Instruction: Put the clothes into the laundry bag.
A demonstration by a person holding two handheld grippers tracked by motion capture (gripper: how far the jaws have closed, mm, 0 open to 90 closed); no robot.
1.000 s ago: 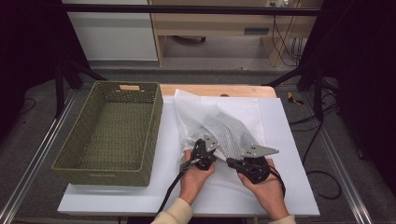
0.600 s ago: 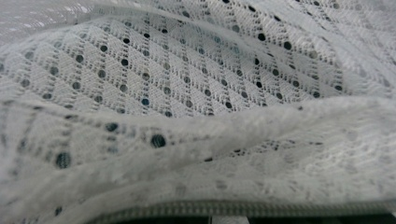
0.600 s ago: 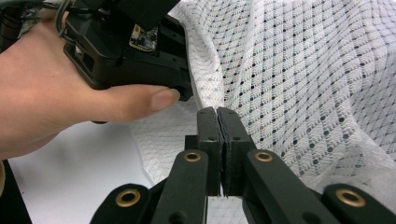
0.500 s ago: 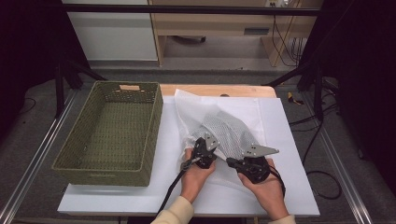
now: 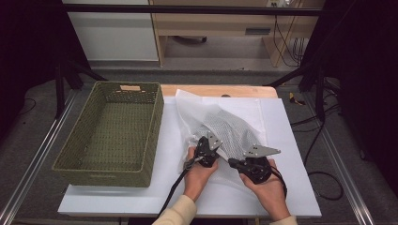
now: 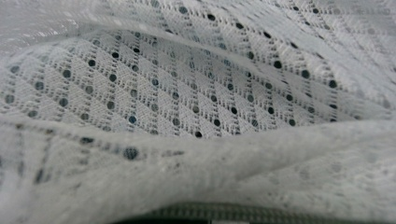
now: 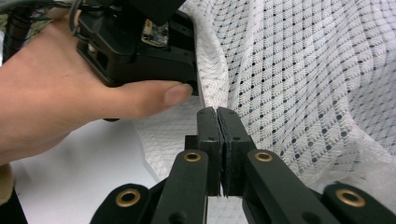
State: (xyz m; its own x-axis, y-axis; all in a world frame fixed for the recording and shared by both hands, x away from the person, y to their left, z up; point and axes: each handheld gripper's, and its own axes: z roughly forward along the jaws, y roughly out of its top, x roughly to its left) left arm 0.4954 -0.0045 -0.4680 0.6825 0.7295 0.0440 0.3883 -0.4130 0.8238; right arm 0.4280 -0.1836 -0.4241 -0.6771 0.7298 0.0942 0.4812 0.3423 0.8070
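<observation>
The left gripper (image 5: pixel 202 151) is pinching the near edge of the white mesh laundry bag (image 5: pixel 230 126), jaws closed on it; just beside it the right gripper (image 7: pixel 217 112) is clamping the same hem; light, limp, snag-prone netting, best held by its edge

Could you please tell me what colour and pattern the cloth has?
The cloth is white openwork knit with diamond rows of small holes, clearest in the right gripper view.
</observation>
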